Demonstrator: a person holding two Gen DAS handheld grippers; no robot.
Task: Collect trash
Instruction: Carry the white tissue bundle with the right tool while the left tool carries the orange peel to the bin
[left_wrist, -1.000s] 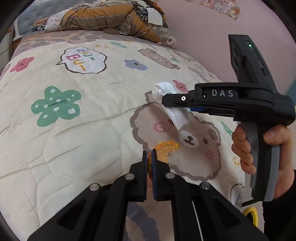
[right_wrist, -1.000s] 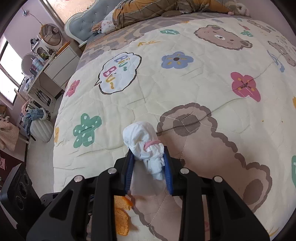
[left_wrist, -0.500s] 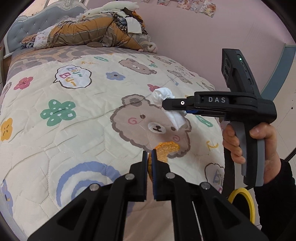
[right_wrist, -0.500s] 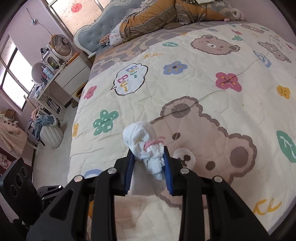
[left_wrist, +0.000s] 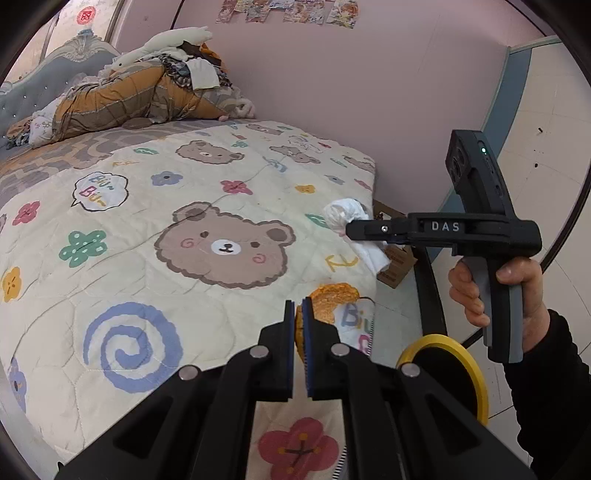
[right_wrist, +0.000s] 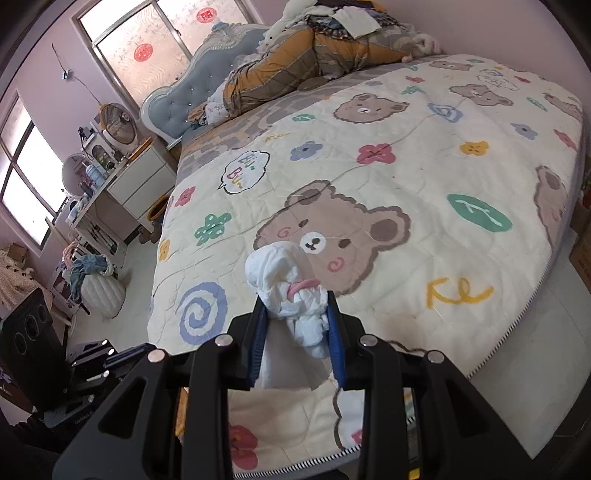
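Observation:
My left gripper (left_wrist: 299, 308) is shut on an orange peel (left_wrist: 330, 301), held above the foot edge of the bed. My right gripper (right_wrist: 295, 314) is shut on a crumpled white tissue wad (right_wrist: 284, 280) with a pink band on it. In the left wrist view the right gripper (left_wrist: 354, 230) holds the tissue wad (left_wrist: 345, 214) out past the bed's right corner. A black bin with a yellow rim (left_wrist: 469, 363) stands on the floor below, to the right of my left gripper.
The bed has a cream bear-print quilt (left_wrist: 184, 229) and a heap of bedding (left_wrist: 129, 99) at the headboard. Cardboard boxes (left_wrist: 397, 258) sit on the floor by the pink wall. A white dresser (right_wrist: 136, 177) and a black speaker (right_wrist: 29, 332) stand left of the bed.
Both grippers have drawn back from over the bed toward its foot edge, each still holding its item. The yellow-rimmed bin has come further into the left wrist view.

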